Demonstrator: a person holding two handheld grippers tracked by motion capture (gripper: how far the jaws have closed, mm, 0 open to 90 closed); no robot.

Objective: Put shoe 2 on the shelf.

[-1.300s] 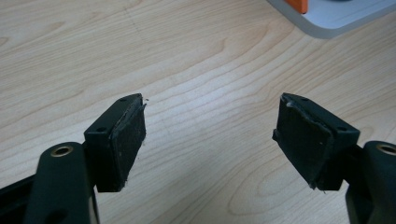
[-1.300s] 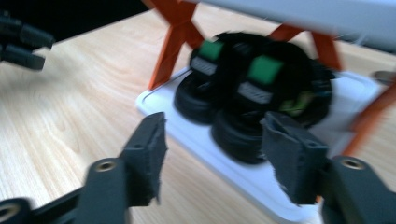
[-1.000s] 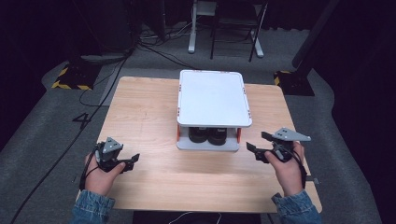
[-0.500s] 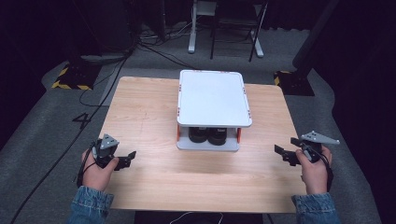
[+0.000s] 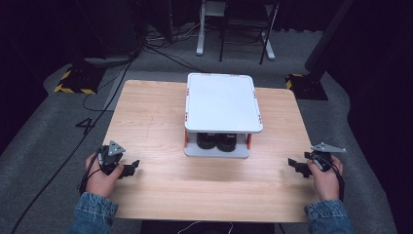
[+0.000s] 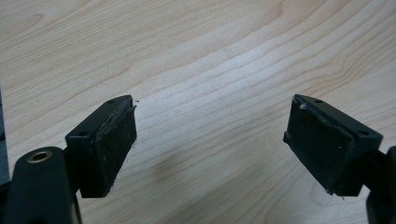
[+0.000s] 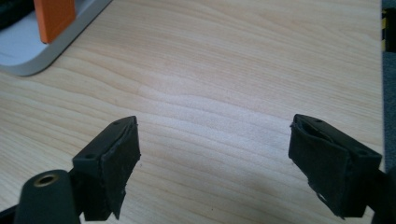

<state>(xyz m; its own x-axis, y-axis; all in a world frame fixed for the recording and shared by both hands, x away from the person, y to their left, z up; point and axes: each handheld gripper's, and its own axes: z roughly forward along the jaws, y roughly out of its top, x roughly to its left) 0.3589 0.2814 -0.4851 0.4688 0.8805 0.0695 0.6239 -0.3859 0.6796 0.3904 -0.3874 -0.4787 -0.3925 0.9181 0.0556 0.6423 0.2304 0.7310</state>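
A white two-tier stand with orange posts sits mid-table, two black round objects on its lower shelf. My left gripper rests low at the front left, pointing right. Its jaws have just been opening and stand wide over bare wood, nothing between them. My right gripper is at the front right by the table's edge, pointing left toward the stand. It is open over bare wood, with the stand's base corner and an orange post at that view's upper left.
The wooden table has bare boards on both sides of the stand and along the front. Dark floor, cables and a yellow-black marked base lie beyond the left edge; chair legs stand behind.
My right hand has swung outward to the right and lower, away from the stand toward the table's right edge. The left hand has shifted only slightly.
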